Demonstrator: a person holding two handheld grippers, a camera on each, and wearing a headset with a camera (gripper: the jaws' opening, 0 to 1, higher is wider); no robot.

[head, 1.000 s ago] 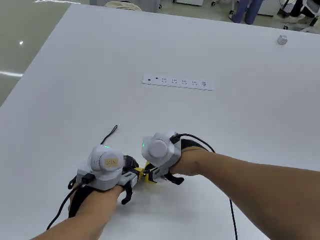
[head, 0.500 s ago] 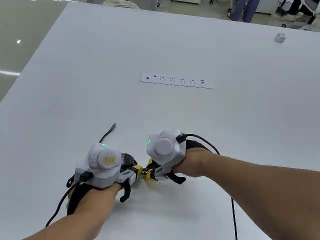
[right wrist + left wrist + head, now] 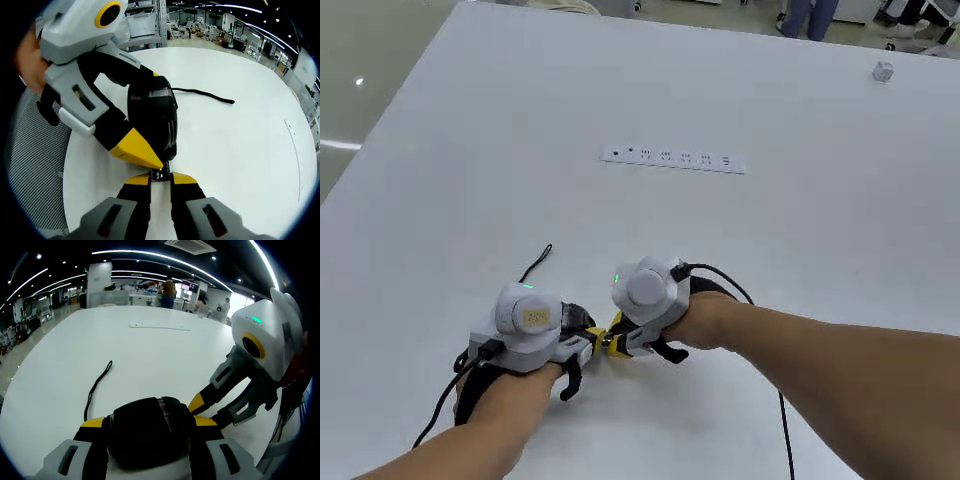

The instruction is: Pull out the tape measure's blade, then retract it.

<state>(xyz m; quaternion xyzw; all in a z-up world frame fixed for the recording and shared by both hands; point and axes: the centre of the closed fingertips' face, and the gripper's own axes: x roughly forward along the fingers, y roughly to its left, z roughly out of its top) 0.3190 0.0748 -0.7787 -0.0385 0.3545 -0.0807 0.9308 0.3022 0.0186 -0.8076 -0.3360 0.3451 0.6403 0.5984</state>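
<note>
Left fingers (image 3: 204,421) clamp the tape measure (image 3: 147,432); right fingers (image 3: 136,187) pinch its blade tip (image 3: 161,173).

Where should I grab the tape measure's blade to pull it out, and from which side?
Pinch the small end hook poking from the lower corner of the tape measure, approaching opposite the left gripper, which clamps the body. It's the blade's one exposed part; the right gripper sits there, shut on it.

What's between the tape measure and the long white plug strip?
Nothing: the head view shows bare table between the tape measure and the plug strip. A black strap lies off to the left.
</note>
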